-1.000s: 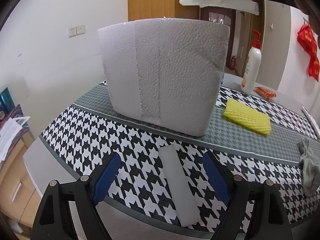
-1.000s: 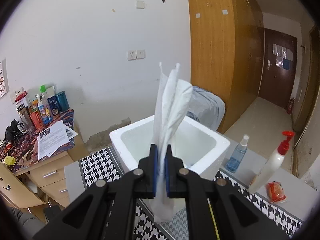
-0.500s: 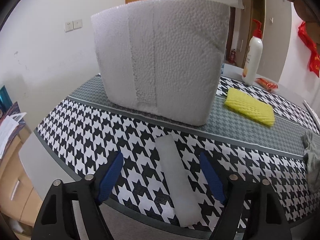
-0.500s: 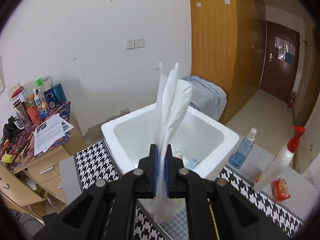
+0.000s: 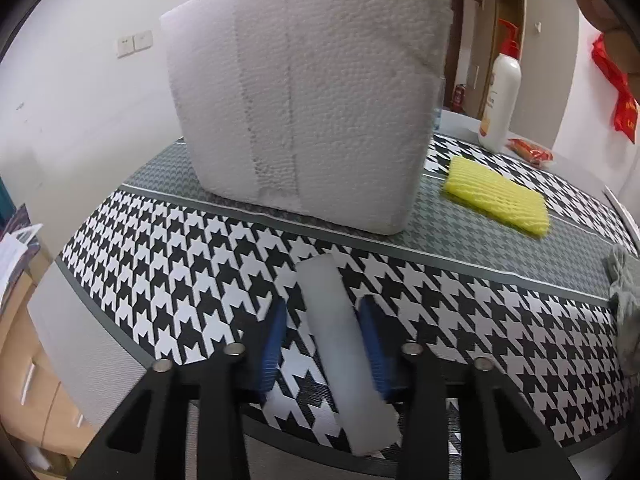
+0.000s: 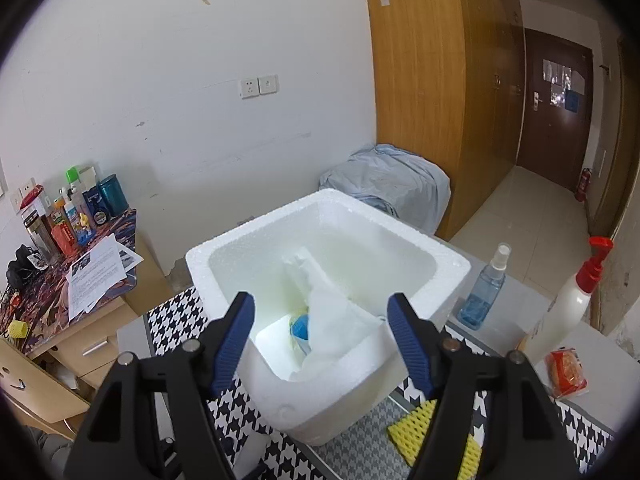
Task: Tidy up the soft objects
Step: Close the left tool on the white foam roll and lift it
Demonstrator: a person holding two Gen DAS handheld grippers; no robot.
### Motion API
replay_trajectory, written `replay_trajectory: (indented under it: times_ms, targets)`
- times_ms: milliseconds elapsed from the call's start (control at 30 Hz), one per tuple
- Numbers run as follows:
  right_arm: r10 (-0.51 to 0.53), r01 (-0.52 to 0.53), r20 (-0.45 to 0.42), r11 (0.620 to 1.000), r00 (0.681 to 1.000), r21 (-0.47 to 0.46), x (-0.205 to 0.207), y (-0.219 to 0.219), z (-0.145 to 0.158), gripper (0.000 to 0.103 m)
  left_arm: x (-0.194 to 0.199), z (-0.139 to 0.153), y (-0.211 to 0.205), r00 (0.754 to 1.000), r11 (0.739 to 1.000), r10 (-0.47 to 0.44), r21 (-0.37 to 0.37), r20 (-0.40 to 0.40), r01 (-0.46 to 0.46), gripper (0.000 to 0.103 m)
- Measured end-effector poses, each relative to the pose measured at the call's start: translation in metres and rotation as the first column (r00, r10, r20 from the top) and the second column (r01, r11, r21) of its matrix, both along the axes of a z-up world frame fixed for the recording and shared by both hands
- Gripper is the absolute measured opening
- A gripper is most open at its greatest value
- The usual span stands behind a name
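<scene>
The right gripper [image 6: 320, 340], jaws just opened, has dropped the white cloth [image 6: 336, 320] into the foam box [image 6: 400, 400]. The left gripper [image 5: 324, 344] jaws have been closing around the foam strip [image 5: 340, 344], not yet clamping; next, grip and lift.

A white pump bottle [image 6: 568, 308] with a red top, a blue spray bottle [image 6: 484, 292] and a red snack packet [image 6: 566, 372] sit near the counter's [image 5: 168, 240] far right corner.

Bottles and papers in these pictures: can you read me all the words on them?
No text here can be read.
Pump bottle: label print blurred.
Red hanging: gold marks blurred.
Papers: print too small.
Desk bottles: labels too small.
Red packet: print blurred.
</scene>
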State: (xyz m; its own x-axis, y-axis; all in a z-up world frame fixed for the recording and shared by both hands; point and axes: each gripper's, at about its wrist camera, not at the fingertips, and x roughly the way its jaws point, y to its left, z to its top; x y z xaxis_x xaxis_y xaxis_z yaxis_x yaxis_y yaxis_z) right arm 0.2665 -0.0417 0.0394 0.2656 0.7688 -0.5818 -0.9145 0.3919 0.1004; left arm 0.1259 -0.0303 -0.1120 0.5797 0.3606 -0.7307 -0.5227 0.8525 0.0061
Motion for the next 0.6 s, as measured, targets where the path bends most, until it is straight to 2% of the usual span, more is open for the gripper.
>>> replay_trajectory:
  times_ms: [133, 300, 600]
  targets:
    - [-0.012, 0.012, 0.002, 1.0, 1.0, 0.012, -0.002, -0.004, 0.003, 0.074, -0.002, 0.002, 0.003, 1.0, 0.999, -0.007, -0.038, 0.011, 0.007, 0.024]
    - [-0.022, 0.022, 0.02, 1.0, 1.0, 0.02, -0.005, -0.012, 0.008, 0.076, -0.006, 0.003, 0.004, 0.999, 0.999, -0.017, -0.037, 0.028, 0.018, 0.017]
    - [-0.047, 0.044, 0.046, 0.997, 0.998, 0.06, -0.008, -0.031, 0.024, 0.084, -0.018, 0.021, 0.01, 0.997, 1.0, -0.029, 0.001, 0.074, 0.029, 0.015]
